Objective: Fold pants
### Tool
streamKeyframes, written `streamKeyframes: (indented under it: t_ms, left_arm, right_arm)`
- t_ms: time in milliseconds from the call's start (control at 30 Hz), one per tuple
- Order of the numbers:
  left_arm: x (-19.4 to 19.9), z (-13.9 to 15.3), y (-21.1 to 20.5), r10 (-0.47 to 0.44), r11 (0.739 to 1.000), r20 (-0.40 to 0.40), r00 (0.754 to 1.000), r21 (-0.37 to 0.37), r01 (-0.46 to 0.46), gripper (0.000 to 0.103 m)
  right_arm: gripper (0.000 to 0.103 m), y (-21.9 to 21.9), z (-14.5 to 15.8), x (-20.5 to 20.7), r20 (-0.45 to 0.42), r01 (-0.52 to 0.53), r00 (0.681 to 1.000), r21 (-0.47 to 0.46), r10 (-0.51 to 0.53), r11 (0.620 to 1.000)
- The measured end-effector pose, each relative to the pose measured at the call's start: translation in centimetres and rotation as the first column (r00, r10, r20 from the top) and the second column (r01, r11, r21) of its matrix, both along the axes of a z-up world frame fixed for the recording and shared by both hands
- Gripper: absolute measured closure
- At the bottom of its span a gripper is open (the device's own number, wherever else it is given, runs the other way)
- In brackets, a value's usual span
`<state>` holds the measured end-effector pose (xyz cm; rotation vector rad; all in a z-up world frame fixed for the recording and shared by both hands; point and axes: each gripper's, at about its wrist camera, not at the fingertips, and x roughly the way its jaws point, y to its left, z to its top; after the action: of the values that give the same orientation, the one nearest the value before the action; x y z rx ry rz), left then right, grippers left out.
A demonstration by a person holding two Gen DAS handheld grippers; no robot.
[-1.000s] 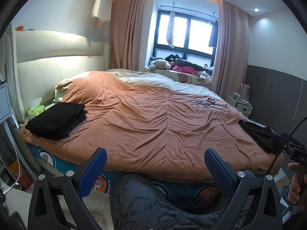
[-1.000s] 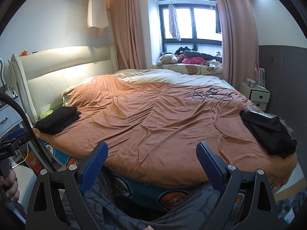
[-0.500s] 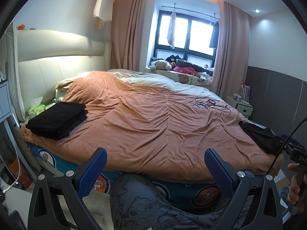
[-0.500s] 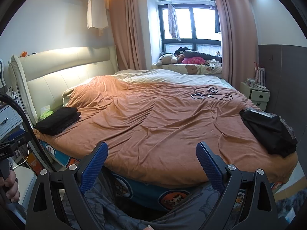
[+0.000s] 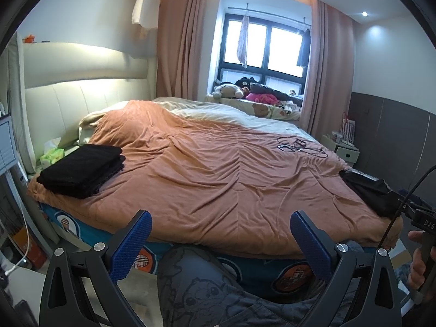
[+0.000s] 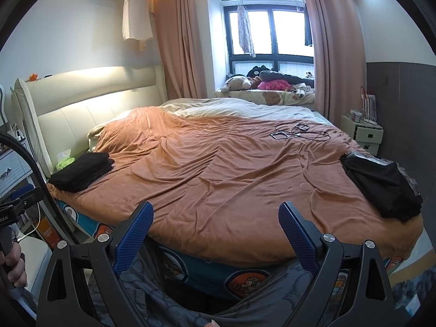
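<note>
Black unfolded pants (image 6: 381,185) lie at the orange blanket's (image 6: 218,169) right edge while the left gripper (image 5: 220,239) and right gripper (image 6: 215,231) hover spread wide, empty.

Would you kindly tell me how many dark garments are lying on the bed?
2: a folded black stack near the headboard, and an unfolded black pile at the opposite edge. More may be hidden within either.
</note>
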<state>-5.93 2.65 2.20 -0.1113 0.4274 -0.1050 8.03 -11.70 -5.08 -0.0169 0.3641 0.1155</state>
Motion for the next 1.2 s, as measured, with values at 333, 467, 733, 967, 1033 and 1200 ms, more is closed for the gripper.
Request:
streamKeyframes:
  t_ms: [333,467,733,967,1033,1200]
  left_arm:
    - [-0.07,0.06,-0.08,0.0,1.0,0.002,1.0,0.0,0.0,0.001]
    - [-0.01,0.13,-0.13,0.004,1.0,-0.001,1.0,0.003,-0.004,0.001]
    - [0.03,0.12,-0.12,0.004,1.0,0.0,1.0,0.002,-0.004,0.001]
    - [0.02,0.15,0.08,0.016,1.0,0.001,1.0,-0.003,-0.016,0.0]
    - [0.01,0.13,0.06,0.016,1.0,-0.002,1.0,-0.01,-0.016,0.001]
    - [0.13,0.0,-0.09,0.021,1.0,-0.011,1.0,-0.013,-0.021,0.001]
  right_arm:
    - [0.01,0.25,0.06,-0.09,-0.001,0.001,1.0,0.0,-0.001,1.0]
    - [0.01,0.2,0.04,-0.03,-0.002,0.003,1.0,0.003,-0.003,1.0]
    - [0.01,0.24,0.02,-0.03,-0.002,0.005,1.0,0.003,-0.005,1.0]
    - [0.01,0.33,0.04,-0.03,-0.003,0.002,1.0,0.004,-0.002,1.0]
    - [0.01,0.32,0.04,-0.02,-0.002,0.002,1.0,0.004,-0.002,1.0]
    - [0.01,0.38,0.0,0.01,-0.005,0.002,1.0,0.005,-0.002,1.0]
